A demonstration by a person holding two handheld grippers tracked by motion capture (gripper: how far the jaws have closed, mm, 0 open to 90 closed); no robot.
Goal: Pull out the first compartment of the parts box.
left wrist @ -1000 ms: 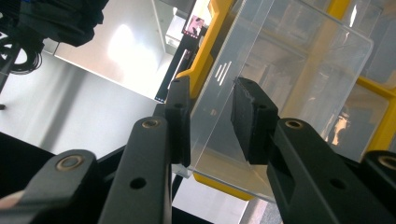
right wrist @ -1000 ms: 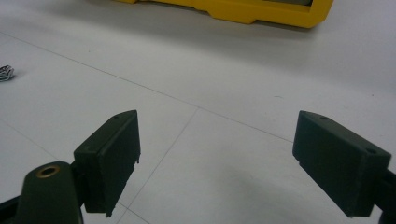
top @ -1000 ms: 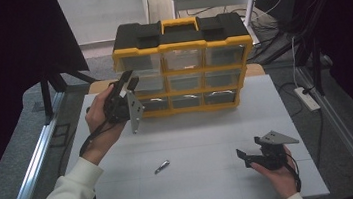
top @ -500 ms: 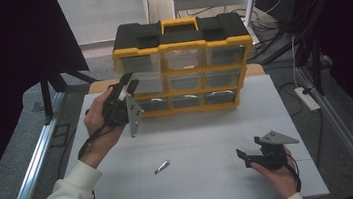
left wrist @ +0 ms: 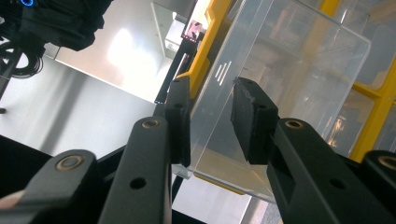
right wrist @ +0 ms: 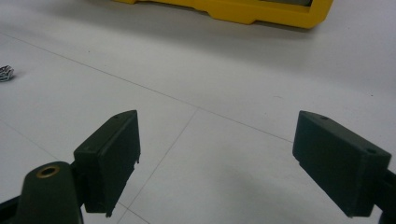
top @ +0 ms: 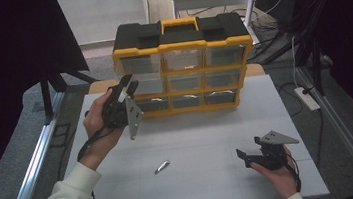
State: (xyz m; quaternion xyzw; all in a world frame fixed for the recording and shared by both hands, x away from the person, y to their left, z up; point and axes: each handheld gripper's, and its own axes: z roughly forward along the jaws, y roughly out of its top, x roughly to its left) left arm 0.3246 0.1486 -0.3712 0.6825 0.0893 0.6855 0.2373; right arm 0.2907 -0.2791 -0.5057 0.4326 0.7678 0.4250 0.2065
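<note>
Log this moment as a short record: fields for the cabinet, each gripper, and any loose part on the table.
cabinet: yellow and black drawer organizer at the far side of the white table, clear drawers in three rows
left gripper: left gripper raised at the cabinet's left column, fingers either side of a clear drawer front; contact unclear
right gripper: right gripper low over the table, open, nothing between its fingers
loose part: small metal piece lying on the table between the hands
</note>
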